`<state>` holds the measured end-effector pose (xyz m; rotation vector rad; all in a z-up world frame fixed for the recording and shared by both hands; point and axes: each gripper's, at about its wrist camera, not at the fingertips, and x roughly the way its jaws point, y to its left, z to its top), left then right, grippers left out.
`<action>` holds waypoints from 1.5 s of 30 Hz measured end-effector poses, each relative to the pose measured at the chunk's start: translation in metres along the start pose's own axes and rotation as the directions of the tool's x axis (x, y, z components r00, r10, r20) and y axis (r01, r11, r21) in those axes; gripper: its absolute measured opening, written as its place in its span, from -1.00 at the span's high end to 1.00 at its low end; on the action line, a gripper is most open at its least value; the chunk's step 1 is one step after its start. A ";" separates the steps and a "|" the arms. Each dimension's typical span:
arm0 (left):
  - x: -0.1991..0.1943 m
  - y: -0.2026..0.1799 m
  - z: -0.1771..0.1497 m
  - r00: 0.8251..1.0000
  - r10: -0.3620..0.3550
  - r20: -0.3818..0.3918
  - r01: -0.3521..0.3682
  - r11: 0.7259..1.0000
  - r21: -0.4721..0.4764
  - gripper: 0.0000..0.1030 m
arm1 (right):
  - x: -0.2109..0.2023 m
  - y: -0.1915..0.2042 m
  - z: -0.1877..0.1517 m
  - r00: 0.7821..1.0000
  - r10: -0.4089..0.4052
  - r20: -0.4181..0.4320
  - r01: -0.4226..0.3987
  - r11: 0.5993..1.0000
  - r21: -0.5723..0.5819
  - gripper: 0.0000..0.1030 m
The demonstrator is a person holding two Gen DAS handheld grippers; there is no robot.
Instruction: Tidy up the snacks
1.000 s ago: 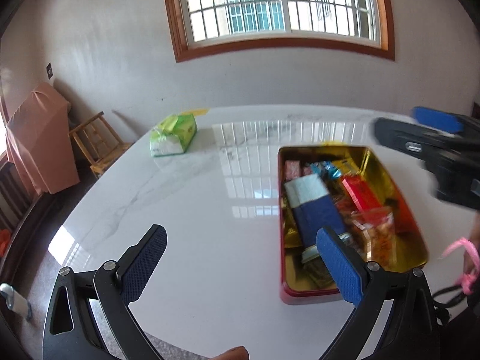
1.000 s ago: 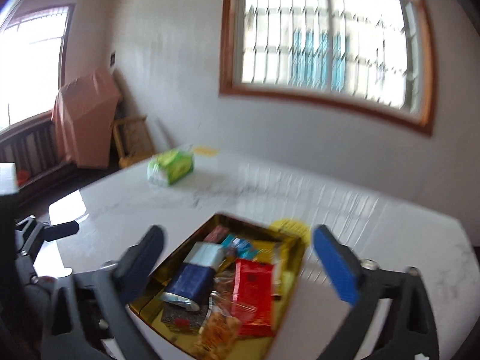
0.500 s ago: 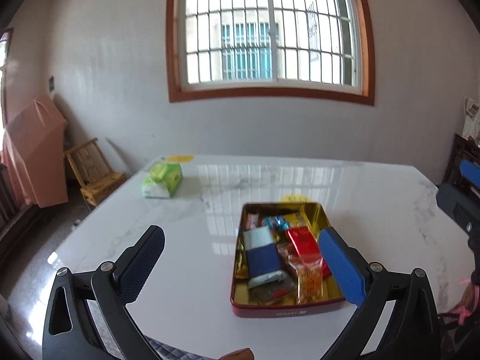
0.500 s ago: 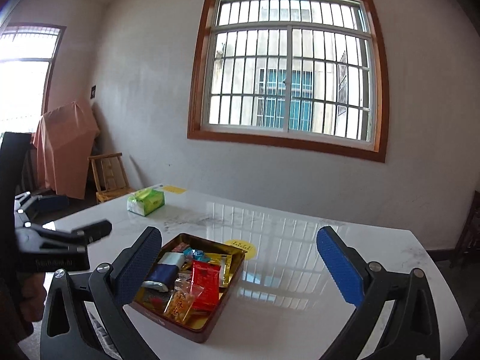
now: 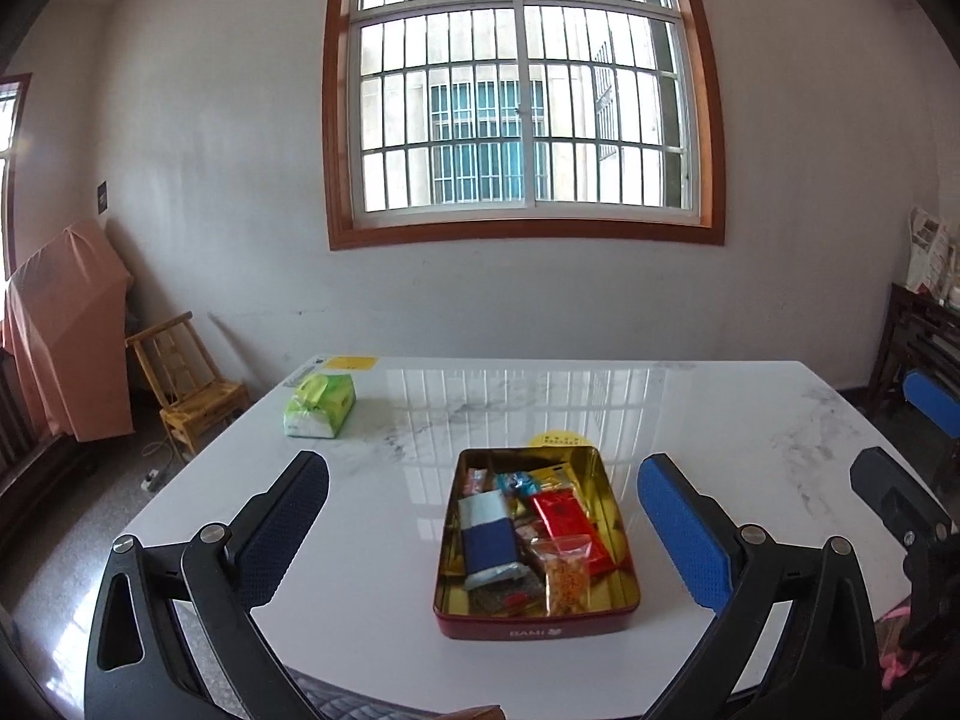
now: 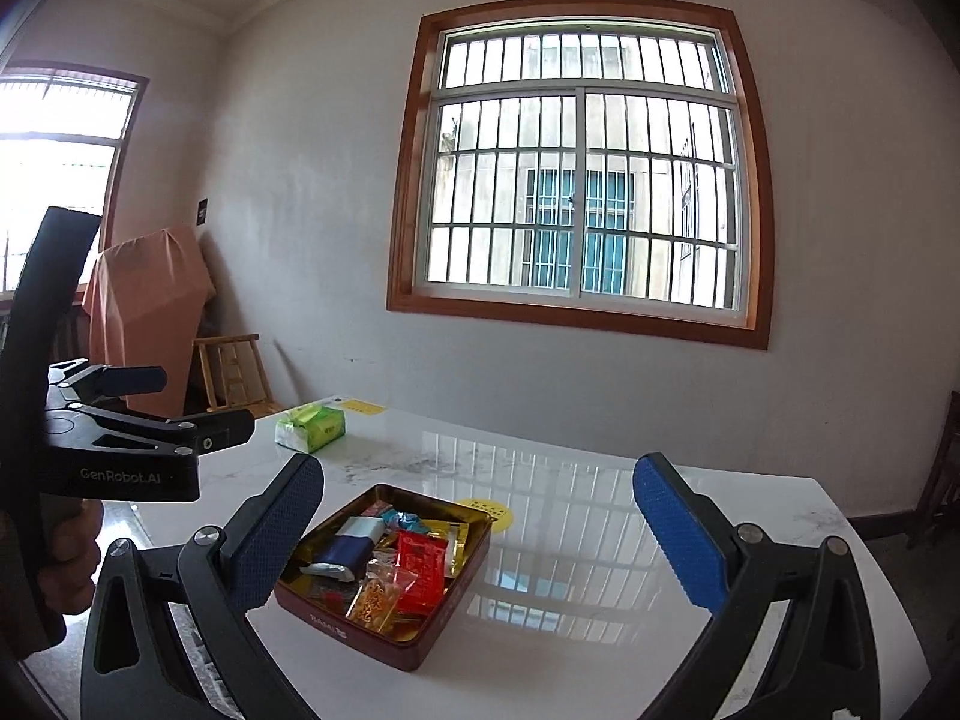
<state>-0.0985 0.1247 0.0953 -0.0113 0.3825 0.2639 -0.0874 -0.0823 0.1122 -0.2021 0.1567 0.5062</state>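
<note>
A red tin (image 5: 534, 624) with a gold inside sits on the white marble table (image 5: 372, 540). It holds several snack packets: a blue-and-white one (image 5: 489, 534), a red one (image 5: 567, 519) and a clear bag of orange snacks (image 5: 564, 576). My left gripper (image 5: 483, 531) is open and empty, held back above the table's near edge in front of the tin. My right gripper (image 6: 477, 531) is open and empty, held off the table to the tin's (image 6: 420, 630) right. The left gripper also shows at the left of the right wrist view (image 6: 138, 408).
A green tissue pack (image 5: 321, 408) lies at the table's far left. A yellow round sticker (image 5: 558, 439) is just behind the tin. A wooden chair (image 5: 186, 384) and a pink-covered object (image 5: 60, 330) stand left of the table. A dark cabinet (image 5: 918, 336) stands at right.
Both grippers have pulled up and back from the tin, so it looks smaller and farther. Both stayed open and empty. The tin and its snacks have not moved.
</note>
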 end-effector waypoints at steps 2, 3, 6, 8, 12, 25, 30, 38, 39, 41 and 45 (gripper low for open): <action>-0.002 -0.005 0.001 1.000 0.011 0.002 -0.011 1.000 0.013 -0.99 | -0.002 -0.003 -0.001 1.000 0.007 0.002 -0.007 1.000 0.015 -1.00; -0.004 -0.008 0.002 1.000 0.018 0.014 -0.018 1.000 0.024 -0.99 | -0.001 -0.005 -0.001 1.000 0.004 -0.001 -0.004 1.000 0.024 -1.00; -0.004 -0.013 0.002 1.000 0.007 0.013 -0.008 0.999 0.044 -0.99 | 0.001 -0.010 -0.004 1.000 0.009 -0.011 -0.009 0.999 0.047 -1.00; -0.003 -0.016 0.000 1.000 0.014 0.015 -0.014 0.999 0.051 -0.99 | 0.002 -0.013 -0.006 1.000 0.010 -0.018 -0.009 0.998 0.059 -1.00; 0.002 -0.020 -0.005 1.000 0.008 -0.010 -0.007 0.998 0.061 -0.99 | 0.004 -0.016 -0.010 0.999 0.009 -0.035 -0.006 0.998 0.066 -1.00; 0.033 -0.029 -0.022 0.995 0.000 -0.104 0.007 0.998 0.067 -0.99 | 0.018 -0.029 -0.029 0.995 0.008 -0.102 0.002 0.996 0.093 -1.00; 0.048 -0.032 -0.026 0.990 0.000 -0.143 0.009 0.998 0.062 -0.99 | 0.025 -0.038 -0.038 0.992 0.006 -0.129 0.008 0.994 0.107 -1.00; 0.076 -0.038 -0.035 0.978 0.002 -0.209 0.011 0.998 0.061 -0.99 | 0.061 -0.094 -0.071 0.951 -0.065 -0.301 0.105 0.987 0.120 -0.99; 0.079 -0.039 -0.037 0.979 0.028 -0.202 -0.016 0.998 0.058 -0.99 | 0.071 -0.107 -0.080 0.932 -0.089 -0.352 0.133 0.986 0.103 -0.99; 0.084 -0.039 -0.038 0.980 0.082 -0.181 -0.072 0.995 0.063 -0.99 | 0.090 -0.139 -0.101 0.884 -0.130 -0.449 0.183 0.980 0.076 -0.99; 0.097 -0.038 -0.040 0.968 0.065 -0.243 -0.056 0.997 0.044 -0.99 | 0.125 -0.213 -0.152 0.739 -0.210 -0.641 0.303 0.952 0.037 -0.99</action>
